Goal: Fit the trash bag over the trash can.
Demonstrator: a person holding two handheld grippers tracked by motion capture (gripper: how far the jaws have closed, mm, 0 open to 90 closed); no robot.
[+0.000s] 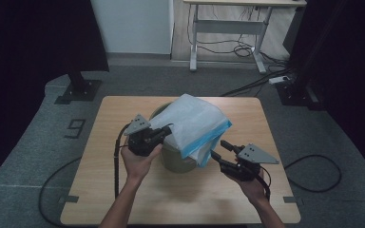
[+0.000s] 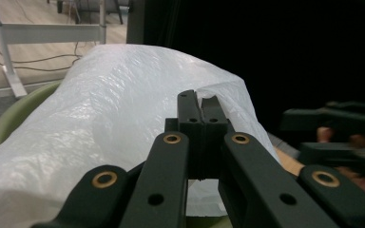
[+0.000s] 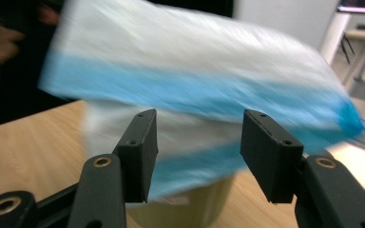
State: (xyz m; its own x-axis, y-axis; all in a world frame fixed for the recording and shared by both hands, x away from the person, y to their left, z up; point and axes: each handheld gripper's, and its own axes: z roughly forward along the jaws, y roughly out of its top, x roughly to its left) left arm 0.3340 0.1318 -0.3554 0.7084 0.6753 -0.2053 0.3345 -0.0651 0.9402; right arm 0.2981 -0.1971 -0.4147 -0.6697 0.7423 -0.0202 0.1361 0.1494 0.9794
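Note:
A white plastic bag with a blue band (image 1: 193,124) lies draped over an olive-green bin (image 1: 176,160) at the middle of the wooden table (image 1: 123,194). My left gripper (image 1: 167,130) is at the bag's left edge, shut on the bag; in the left gripper view its jaws press together with the white film (image 2: 123,104) at their tips, and the gripper (image 2: 202,111) stands over the bin's green rim (image 2: 9,118). My right gripper (image 1: 218,149) is open just right of the bag's blue hem. In the right gripper view the gripper (image 3: 198,142) faces the blurred blue band (image 3: 204,95) above the bin (image 3: 190,209).
The table stands on grey carpet with cables trailing on both sides. A white desk frame (image 1: 228,28) and a power strip (image 1: 280,79) are beyond the far edge. Dark curtains hang at left and right. Bare tabletop lies in front of the bin.

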